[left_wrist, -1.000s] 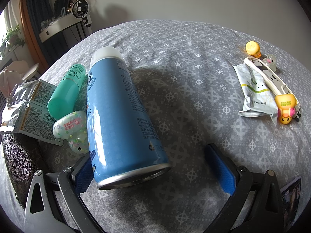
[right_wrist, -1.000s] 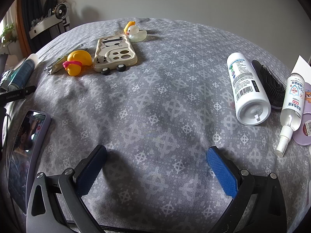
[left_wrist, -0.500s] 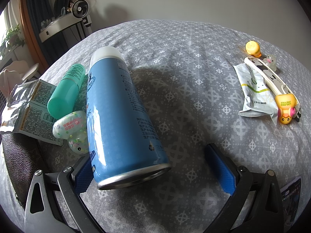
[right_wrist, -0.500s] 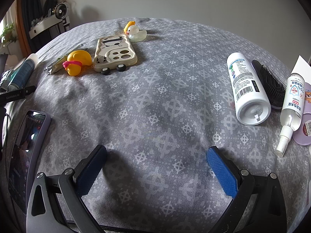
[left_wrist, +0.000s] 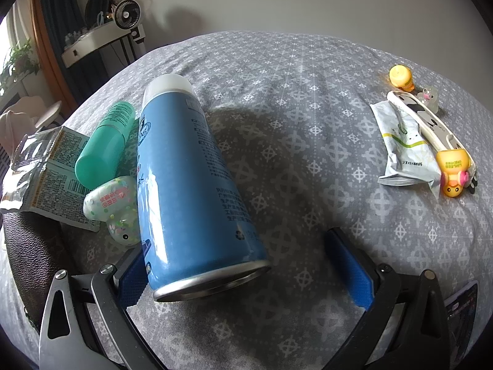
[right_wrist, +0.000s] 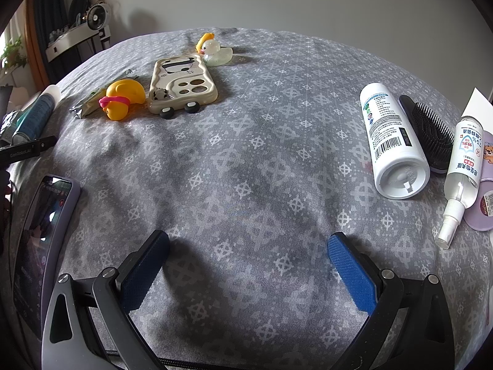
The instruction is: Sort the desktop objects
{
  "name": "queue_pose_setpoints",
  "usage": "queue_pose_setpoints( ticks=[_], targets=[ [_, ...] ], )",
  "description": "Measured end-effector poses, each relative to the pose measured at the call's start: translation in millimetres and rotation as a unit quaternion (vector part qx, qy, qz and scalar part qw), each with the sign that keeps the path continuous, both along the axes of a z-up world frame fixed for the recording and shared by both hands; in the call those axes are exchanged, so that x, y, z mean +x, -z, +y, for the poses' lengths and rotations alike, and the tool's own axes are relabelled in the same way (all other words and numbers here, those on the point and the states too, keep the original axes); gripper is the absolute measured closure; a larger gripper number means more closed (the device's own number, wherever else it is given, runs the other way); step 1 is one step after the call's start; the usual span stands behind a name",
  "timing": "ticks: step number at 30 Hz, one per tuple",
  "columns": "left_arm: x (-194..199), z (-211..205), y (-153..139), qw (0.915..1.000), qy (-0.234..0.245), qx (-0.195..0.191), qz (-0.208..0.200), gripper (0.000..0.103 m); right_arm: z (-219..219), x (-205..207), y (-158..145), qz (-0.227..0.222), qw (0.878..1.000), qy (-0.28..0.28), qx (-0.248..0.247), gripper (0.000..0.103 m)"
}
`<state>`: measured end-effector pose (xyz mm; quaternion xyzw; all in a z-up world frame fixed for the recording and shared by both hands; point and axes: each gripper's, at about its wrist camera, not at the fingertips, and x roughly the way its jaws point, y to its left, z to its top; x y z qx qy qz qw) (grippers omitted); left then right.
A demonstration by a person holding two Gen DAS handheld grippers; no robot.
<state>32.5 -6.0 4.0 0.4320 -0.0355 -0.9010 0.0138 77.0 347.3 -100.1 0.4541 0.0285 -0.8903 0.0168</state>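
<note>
My left gripper (left_wrist: pixel 246 265) is open over the grey patterned cloth (left_wrist: pixel 308 160). A big blue spray can (left_wrist: pixel 188 178) lies between its jaws, against the left pad and apart from the right one. Beside the can lie a green bottle (left_wrist: pixel 104 141), a speckled white toy (left_wrist: pixel 112 203) and a foil packet (left_wrist: pixel 40 166). My right gripper (right_wrist: pixel 246 265) is open and empty above bare cloth. In its view a white bottle (right_wrist: pixel 391 141), a black hairbrush (right_wrist: pixel 431 132) and a small spray bottle (right_wrist: pixel 462 169) lie at the right.
At the far left of the right wrist view lie a yellow duck (right_wrist: pixel 123 98), a panda phone case (right_wrist: pixel 181 83) and a clear duck (right_wrist: pixel 215 51). A phone (right_wrist: pixel 40 231) lies at the left edge. The left wrist view shows a white sachet (left_wrist: pixel 403 148) and the yellow duck (left_wrist: pixel 453 172).
</note>
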Motion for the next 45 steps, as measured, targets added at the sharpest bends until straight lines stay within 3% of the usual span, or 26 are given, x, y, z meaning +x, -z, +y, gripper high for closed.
queue_pose_setpoints(
  ticks=[29,35,38,45],
  targets=[
    [1,-3,-1,1.0000,0.001,0.002,0.000,0.000,0,-2,1,-0.002,1.000,-0.001,0.004,0.000],
    [-10,-16,-10,0.9973,-0.006,0.051,-0.052,0.000,0,-2,0,-0.001,1.000,-0.001,0.004,0.000],
    [-10,-20,-11,0.9953,-0.011,0.079,-0.056,0.000,0,-1,0,-0.001,1.000,-0.001,0.004,0.000],
    [-6,-1,-3,0.9982,-0.005,0.022,-0.055,0.000,0,-2,0,-0.001,1.000,-0.001,0.003,0.000]
  ],
)
